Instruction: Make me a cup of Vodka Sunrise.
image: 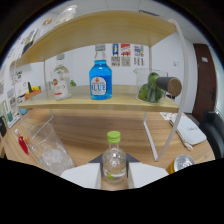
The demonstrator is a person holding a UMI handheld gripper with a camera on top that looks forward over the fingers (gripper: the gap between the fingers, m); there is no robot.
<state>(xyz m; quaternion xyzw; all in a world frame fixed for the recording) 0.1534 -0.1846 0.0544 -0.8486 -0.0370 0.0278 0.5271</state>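
Claw [114, 176]: fingers spread, small clear bottle [114, 159] standing between them with a gap each side, on the table [85, 131]. Bottle upright, long axis vertical, green cap [114, 136] pointing up. Glass [48, 148] of ice to its left. On the shelf [100, 102] beyond: blue bottle [100, 76], clear bottle [61, 80].

Gripper-mounted camera looks forward, low over table [90, 135], facing the shelf [120, 102].

Bright, even indoor light, soft focus (fisheye bending toward edges).
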